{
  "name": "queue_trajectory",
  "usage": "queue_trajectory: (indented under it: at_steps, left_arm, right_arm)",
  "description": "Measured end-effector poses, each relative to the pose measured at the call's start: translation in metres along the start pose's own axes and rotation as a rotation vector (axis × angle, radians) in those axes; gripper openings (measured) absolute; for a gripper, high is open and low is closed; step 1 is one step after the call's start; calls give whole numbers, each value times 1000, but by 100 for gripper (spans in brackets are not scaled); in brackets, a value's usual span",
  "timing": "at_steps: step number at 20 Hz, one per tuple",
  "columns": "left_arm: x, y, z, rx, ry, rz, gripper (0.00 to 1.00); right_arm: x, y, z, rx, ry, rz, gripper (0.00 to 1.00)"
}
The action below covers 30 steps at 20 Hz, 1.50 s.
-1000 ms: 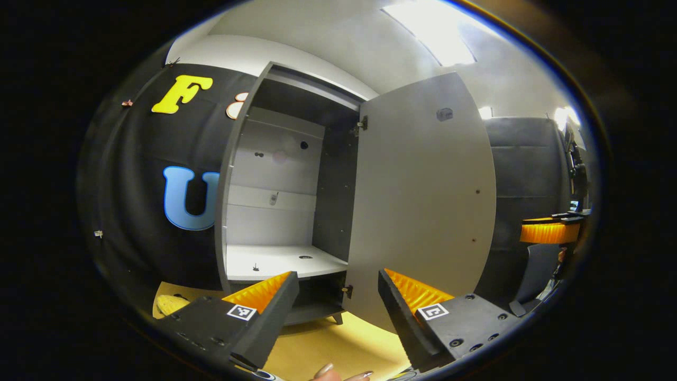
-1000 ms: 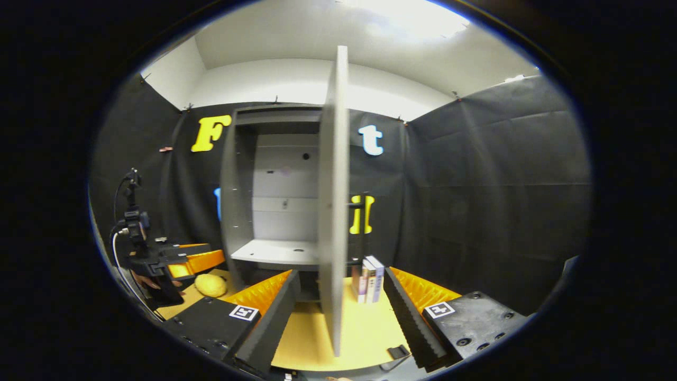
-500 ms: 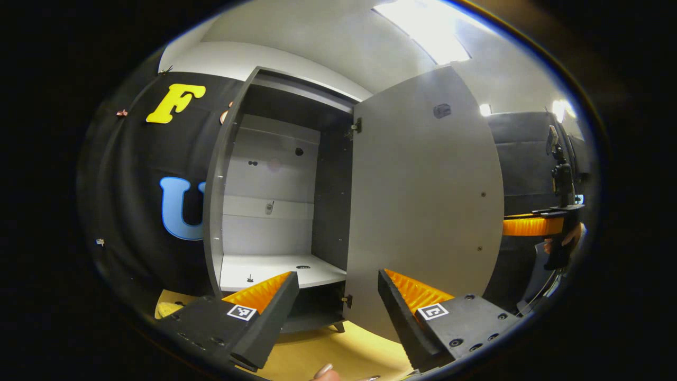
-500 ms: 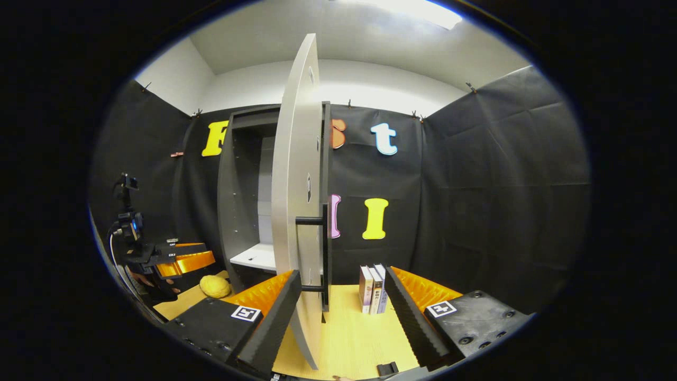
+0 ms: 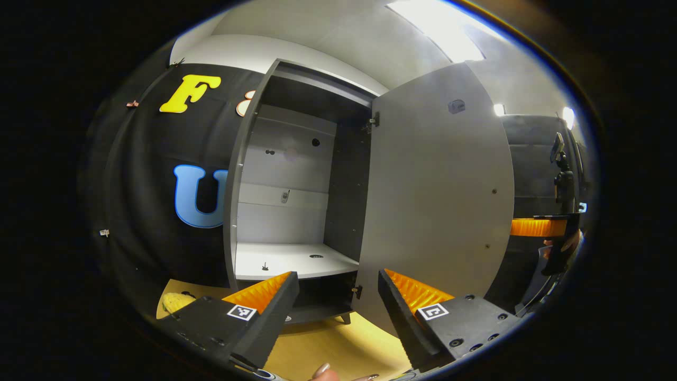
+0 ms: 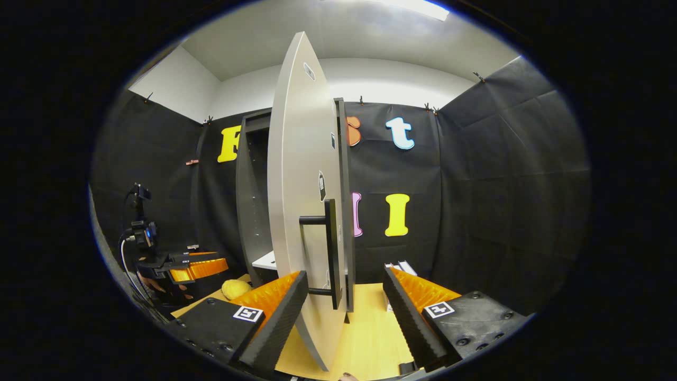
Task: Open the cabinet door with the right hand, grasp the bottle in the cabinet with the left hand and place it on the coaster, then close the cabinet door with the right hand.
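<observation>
In the left gripper view, the tall grey wooden cabinet (image 5: 296,185) fills the centre, its pale grey door (image 5: 439,196) swung open at right; its white shelf (image 5: 291,260) is bare. The left gripper (image 5: 337,317), bottom centre, gapes wide and grips nothing.

In the right gripper view, the right gripper (image 6: 346,312) spreads wide, fingers either side of the door's black bar handle (image 6: 331,246), not pressing it.

Cabinet door (image 6: 301,201): plain light grey; handle (image 6: 332,246) black. Cabinet (image 5: 288,211) interior pale grey, dark grey sides. Bench (image 6: 370,338) yellow wood-grain. Lower left, yellow lumpy object (image 6: 236,289).

A recording booth: black cloth walls (image 6: 492,185) (clipped up) around a cabinet (image 5: 296,211).
</observation>
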<state>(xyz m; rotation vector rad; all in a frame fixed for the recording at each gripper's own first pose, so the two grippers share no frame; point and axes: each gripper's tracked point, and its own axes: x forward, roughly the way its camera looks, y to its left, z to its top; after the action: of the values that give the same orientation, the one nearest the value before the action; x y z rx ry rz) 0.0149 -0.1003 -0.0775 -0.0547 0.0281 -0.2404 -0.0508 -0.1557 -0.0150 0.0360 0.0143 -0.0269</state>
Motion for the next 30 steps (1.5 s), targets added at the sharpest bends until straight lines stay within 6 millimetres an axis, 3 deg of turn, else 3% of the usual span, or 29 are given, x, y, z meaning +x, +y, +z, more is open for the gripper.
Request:
queue_trajectory:
  at_steps: [2, 3, 9, 12, 19, 24, 27, 30]
  left_arm:
    - [-9, 12, 3, 6, 9, 12, 95]
    - [-13, 17, 2, 17, 19, 14, 95]
    - [-44, 50, 8, 12, 19, 63, 94]
    - [-58, 67, 13, 32, 16, 98, 95]
    - [-85, 99, 22, 51, 5, 203, 94]
    - [-106, 119, 31, 97, -5, 293, 94]
    - [-112, 124, 37, 91, -21, 316, 95]
    - [-111, 118, 42, 83, -32, 317, 95]
  right_arm:
    - [4, 18, -3, 11, 10, 24, 100]
    - [6, 28, -4, 9, 15, 40, 95]
    - [32, 97, -17, 38, 54, 146, 97]
    - [51, 117, -18, 56, 55, 190, 100]
    - [82, 152, -28, 162, 72, 250, 96]
    - [120, 204, -34, 148, 64, 309, 97]
    - [137, 222, -35, 117, 45, 331, 98]
    - [138, 223, -34, 94, 32, 354, 98]
